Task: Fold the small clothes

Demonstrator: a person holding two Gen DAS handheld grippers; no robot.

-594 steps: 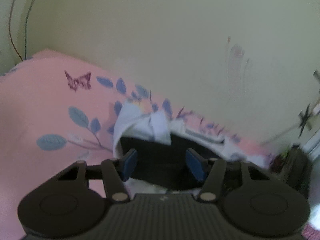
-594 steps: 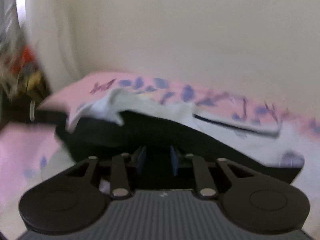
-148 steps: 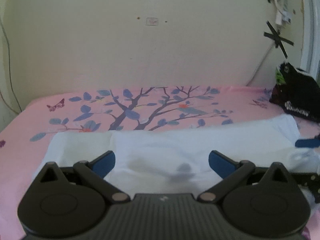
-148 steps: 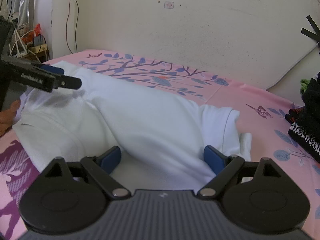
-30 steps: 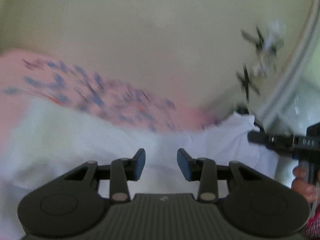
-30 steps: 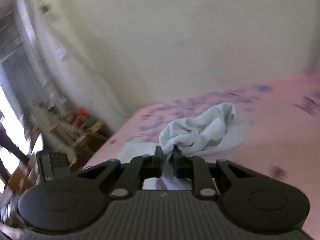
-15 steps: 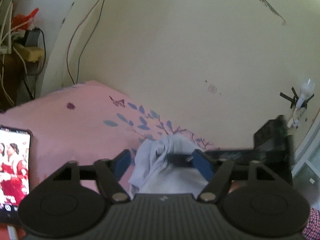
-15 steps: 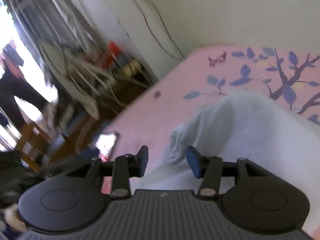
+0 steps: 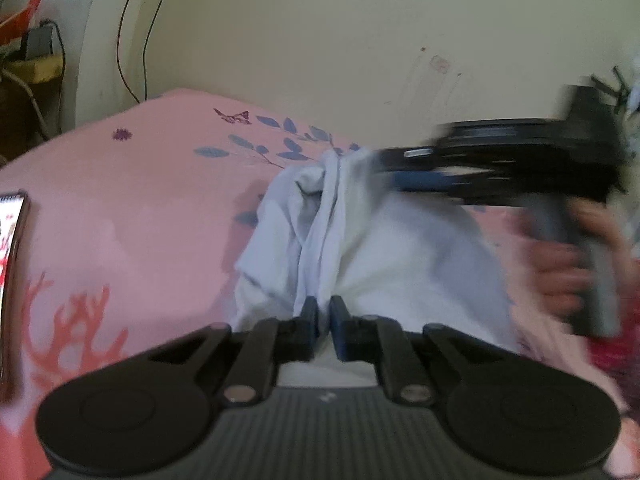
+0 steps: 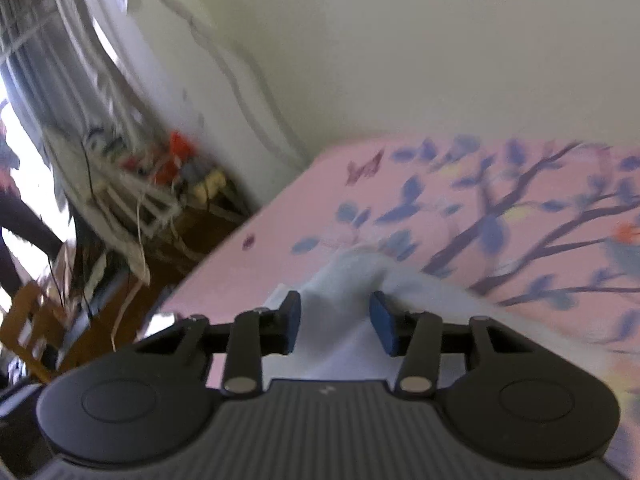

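A white garment (image 9: 360, 240) lies bunched on the pink floral bedsheet (image 9: 140, 208). My left gripper (image 9: 324, 318) is shut on a near fold of the white garment. My right gripper (image 10: 335, 318) is open, its fingers straddling a raised ridge of the same garment (image 10: 348, 280). In the left wrist view the right gripper (image 9: 384, 178) reaches in from the right, blurred, its tips at the garment's far bunched end, held by a hand (image 9: 568, 264).
A phone (image 9: 12, 240) with a lit screen lies at the bed's left edge. A cluttered shelf with cables (image 10: 152, 184) stands beyond the bed's left side. A cream wall (image 9: 320, 40) backs the bed.
My left gripper has closed on the garment's near fold. My right gripper stays open over the garment and has shifted a little; the view is blurred by motion.
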